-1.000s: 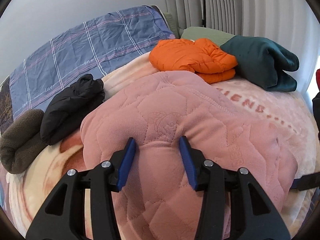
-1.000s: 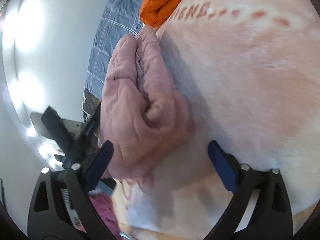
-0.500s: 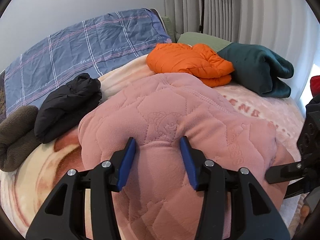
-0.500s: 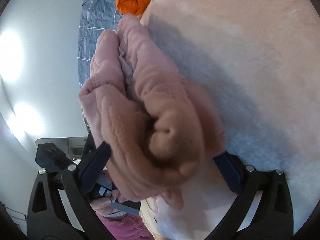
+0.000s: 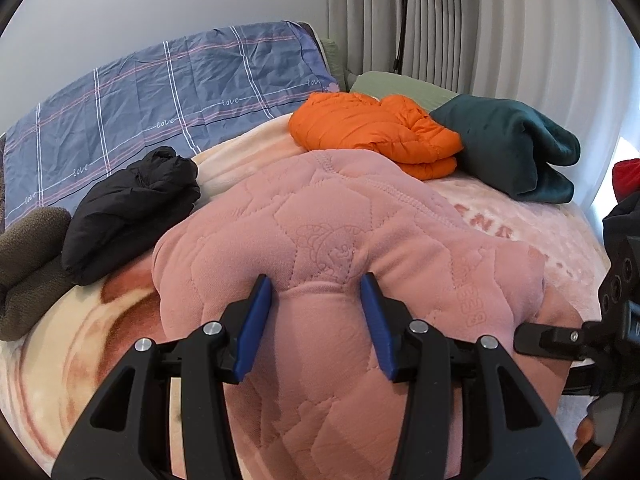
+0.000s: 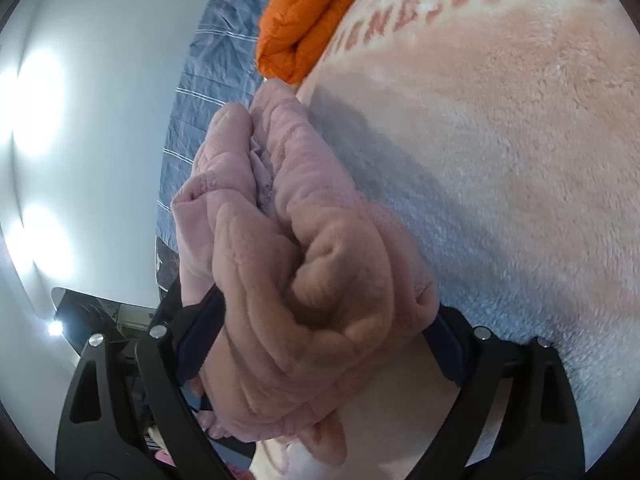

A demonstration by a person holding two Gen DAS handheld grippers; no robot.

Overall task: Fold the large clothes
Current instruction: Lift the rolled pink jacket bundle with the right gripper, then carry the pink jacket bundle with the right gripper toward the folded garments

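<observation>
A pink quilted garment (image 5: 320, 216) lies bunched on the peach fleece blanket (image 5: 552, 220). My left gripper (image 5: 315, 284) is shut on a raised fold at its near edge, with cloth bulging between the blue pads. In the right wrist view the garment's thick folded end (image 6: 288, 208) fills my right gripper (image 6: 326, 308). Its jaws are closing, and the cloth swells over both pads. Part of the right gripper's black body (image 5: 616, 292) shows at the right edge of the left wrist view.
On the blanket lie a folded orange puffer jacket (image 5: 372, 136), a dark teal garment (image 5: 508, 144), a black jacket (image 5: 128, 204) and a brown fleece (image 5: 28, 264). A blue plaid cover (image 5: 160, 92) lies behind, with curtains (image 5: 440, 20) at the back right.
The right gripper has slid onto the garment's folded end and its jaws have narrowed around it. It has come into the left wrist view from the right. The left gripper keeps its hold.
</observation>
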